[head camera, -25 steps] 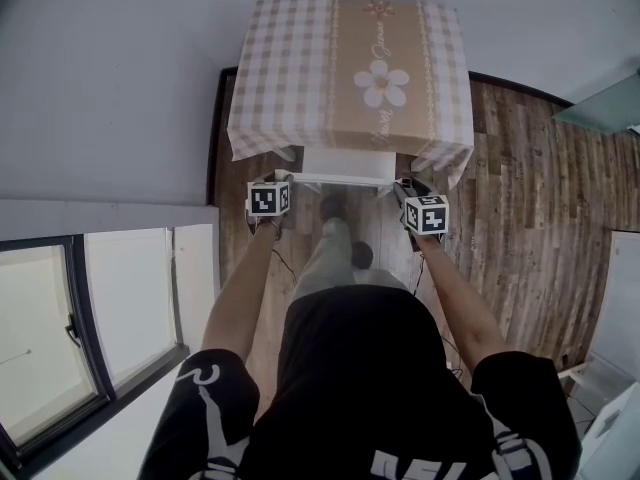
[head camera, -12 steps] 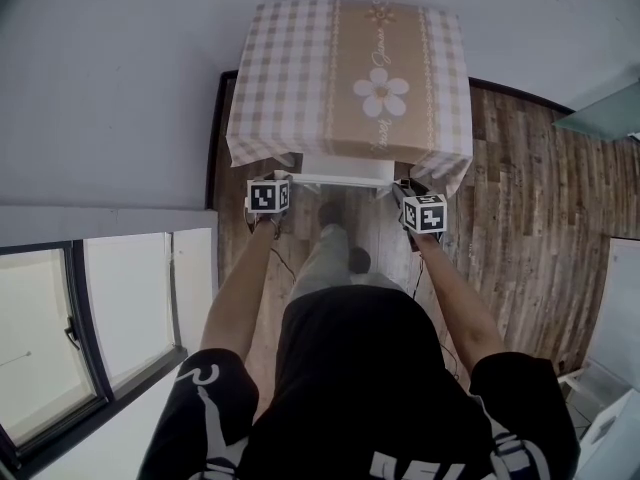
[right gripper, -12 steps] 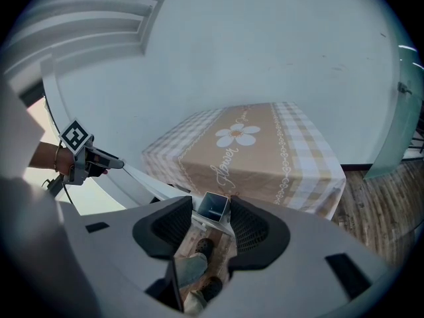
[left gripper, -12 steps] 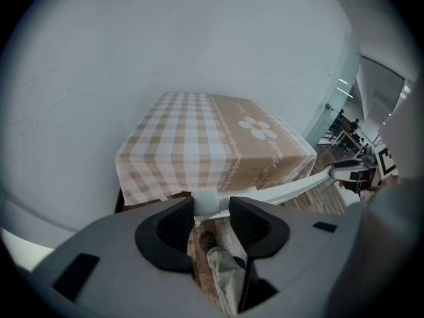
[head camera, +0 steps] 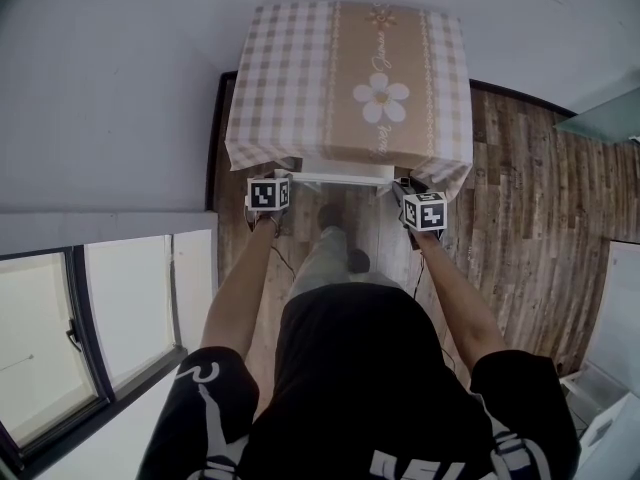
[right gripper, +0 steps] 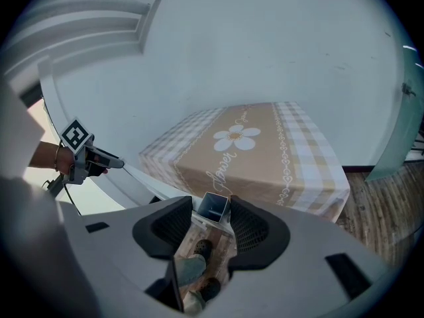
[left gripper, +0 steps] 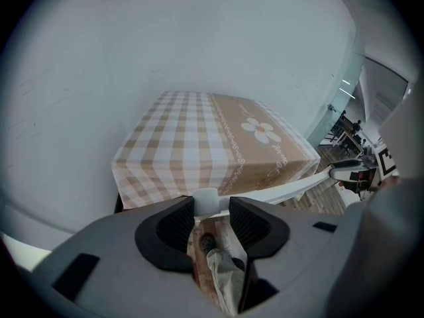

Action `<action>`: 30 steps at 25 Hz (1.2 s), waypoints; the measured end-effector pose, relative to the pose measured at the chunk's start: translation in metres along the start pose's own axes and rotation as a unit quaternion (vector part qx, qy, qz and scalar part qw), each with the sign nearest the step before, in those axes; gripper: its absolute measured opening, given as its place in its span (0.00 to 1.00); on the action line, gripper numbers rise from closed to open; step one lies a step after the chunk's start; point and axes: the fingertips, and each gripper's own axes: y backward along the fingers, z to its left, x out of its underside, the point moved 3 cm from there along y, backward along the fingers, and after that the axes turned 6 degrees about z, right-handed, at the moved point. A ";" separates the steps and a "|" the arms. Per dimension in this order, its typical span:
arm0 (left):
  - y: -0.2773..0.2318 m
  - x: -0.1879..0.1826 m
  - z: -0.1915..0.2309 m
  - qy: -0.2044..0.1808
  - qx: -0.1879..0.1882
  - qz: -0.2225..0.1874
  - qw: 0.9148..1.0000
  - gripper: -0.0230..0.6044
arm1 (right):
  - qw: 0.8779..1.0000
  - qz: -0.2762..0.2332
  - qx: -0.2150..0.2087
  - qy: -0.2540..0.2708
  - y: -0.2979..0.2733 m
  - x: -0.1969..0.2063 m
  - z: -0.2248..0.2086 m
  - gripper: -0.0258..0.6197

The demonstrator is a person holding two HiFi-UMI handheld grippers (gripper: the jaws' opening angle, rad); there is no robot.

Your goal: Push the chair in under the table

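Left gripper view: left tongs pinch one end post of the white square-tube chair. The right tongs clamp the other end. Head view, upper centre: seat mostly beneath the tabletop, which is draped in a beige checked flower-print cloth. Backrest at the cloth's edge. Judged nearly done, only a short final push left.

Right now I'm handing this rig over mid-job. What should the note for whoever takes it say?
Left tongs: closed on the left end of the white square-tube chair's back rail.
Right tongs: closed on the rail's right end, an open tube mouth.
Things: the chair is mostly under the table with the beige checked daisy cloth; only its back shows at the near edge.
Done: chair nearly in.
Left: push in any remaining travel, then open both tongs.
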 end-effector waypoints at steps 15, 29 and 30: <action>-0.007 -0.019 0.004 0.000 -0.001 0.008 1.000 0.32 | 1.000 0.001 0.004 0.000 -0.009 -0.017 -0.006 0.33; -0.010 -0.028 0.008 -0.003 0.000 0.012 1.000 0.32 | 1.000 0.001 0.007 0.000 -0.014 -0.025 -0.008 0.33; -0.010 -0.029 0.008 -0.003 0.000 0.013 1.000 0.32 | 1.000 0.001 0.007 0.000 -0.014 -0.025 -0.008 0.33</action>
